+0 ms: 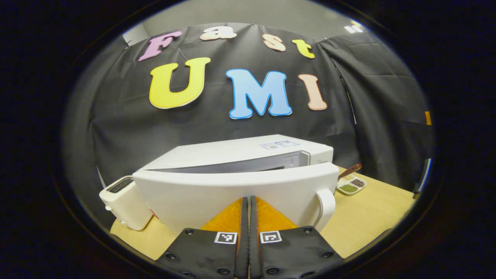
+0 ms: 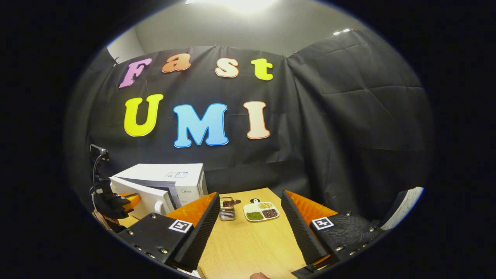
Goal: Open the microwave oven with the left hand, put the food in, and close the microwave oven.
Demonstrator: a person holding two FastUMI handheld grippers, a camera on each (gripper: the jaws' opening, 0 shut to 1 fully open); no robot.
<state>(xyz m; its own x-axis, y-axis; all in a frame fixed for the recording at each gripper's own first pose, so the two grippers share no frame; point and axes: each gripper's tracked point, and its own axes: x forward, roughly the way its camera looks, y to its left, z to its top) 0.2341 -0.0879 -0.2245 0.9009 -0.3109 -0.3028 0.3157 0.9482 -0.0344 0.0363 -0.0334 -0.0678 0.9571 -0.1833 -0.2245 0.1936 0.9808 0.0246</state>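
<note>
- left gripper (image 1: 246, 201): jaws closed together, empty, right against the ajar microwave door (image 1: 236, 190).
- right gripper (image 2: 248, 211): jaws wide apart, empty; divided food plate (image 2: 261, 211) between and beyond them on the counter (image 2: 248, 248).

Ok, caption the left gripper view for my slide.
Shut hand-held gripper against the microwave's partly open door, toaster beside it.

The microwave (image 1: 248, 155) door (image 1: 236, 190) stands slightly ajar and hides the cavity, so nothing inside can be told. The left gripper (image 1: 246, 205) covers the door's lower middle; whether its tips touch the door is unclear. A toaster (image 1: 124, 203) is partly behind the door. In the right gripper view, the contents of the small rack (image 2: 227, 211) are too small to tell, and the divided plate (image 2: 261, 211) holds grains too fine to identify.
</note>
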